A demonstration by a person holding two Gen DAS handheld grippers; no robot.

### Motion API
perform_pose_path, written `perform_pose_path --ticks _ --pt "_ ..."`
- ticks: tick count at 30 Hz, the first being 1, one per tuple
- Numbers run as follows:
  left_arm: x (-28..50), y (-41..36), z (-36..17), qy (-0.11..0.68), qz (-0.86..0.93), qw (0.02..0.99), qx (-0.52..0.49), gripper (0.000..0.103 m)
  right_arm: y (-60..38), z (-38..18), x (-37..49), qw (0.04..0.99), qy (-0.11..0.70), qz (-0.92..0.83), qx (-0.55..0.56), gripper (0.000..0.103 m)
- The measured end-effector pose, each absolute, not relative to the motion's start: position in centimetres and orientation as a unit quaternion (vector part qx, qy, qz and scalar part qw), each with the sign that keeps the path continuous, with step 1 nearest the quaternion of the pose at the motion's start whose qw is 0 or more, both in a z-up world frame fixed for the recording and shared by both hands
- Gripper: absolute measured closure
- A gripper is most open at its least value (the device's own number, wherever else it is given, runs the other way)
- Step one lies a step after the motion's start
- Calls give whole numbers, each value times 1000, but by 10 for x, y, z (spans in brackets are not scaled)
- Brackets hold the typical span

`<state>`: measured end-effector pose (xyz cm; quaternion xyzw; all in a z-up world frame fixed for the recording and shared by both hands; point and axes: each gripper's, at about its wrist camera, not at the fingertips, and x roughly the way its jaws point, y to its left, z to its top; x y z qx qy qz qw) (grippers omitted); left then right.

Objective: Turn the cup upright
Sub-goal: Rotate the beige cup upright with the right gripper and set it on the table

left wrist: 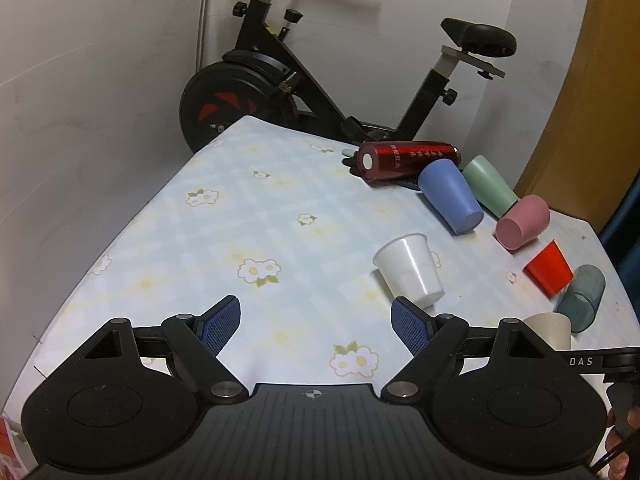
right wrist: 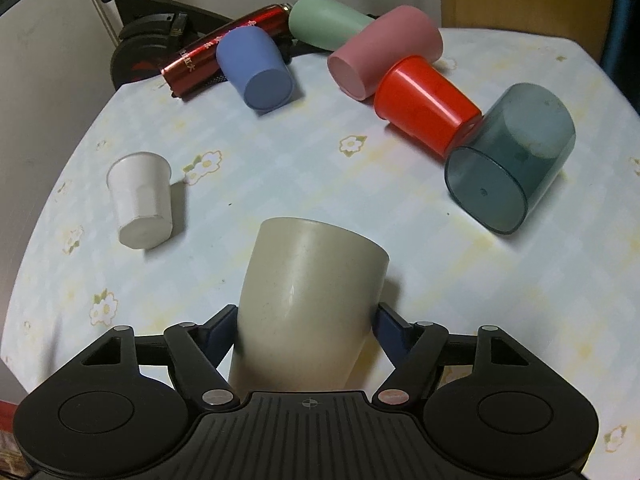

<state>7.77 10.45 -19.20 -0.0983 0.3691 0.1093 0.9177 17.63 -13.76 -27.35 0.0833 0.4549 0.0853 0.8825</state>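
On the flowered tabletop [right wrist: 280,152], the right gripper [right wrist: 306,328] has its blue fingers [right wrist: 390,326] pinching a beige cup [right wrist: 308,304] by its sides; the cup leans away from the camera, slightly to the right, and its far end shows only as a curved edge. From the left wrist view just a sliver of that cup [left wrist: 550,330] peeks out behind the left gripper's linkage. The left gripper [left wrist: 318,326] hovers over bare cloth with its fingers [left wrist: 222,324] spread wide, nothing between them.

Just ahead of its right finger lies a white cup [left wrist: 412,274] on its side. Further back, more cups lie tipped in a loose arc: a blue cup [right wrist: 256,68], a green cup [right wrist: 324,22], a pink cup [right wrist: 380,50], a red cup [right wrist: 424,106] and a translucent dark teal cup [right wrist: 510,156], the red one touching the teal. A red metallic flask [right wrist: 224,46] lies behind the blue cup. An exercise bike [left wrist: 304,72] stands beyond the tabletop's far edge, against the white wall.
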Motion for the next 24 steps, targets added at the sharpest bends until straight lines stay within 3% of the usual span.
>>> perform_pose_path --ticks 24 --pt "73 102 -190 375 89 918 -93 18 -153 -256 146 904 418 79 50 35"
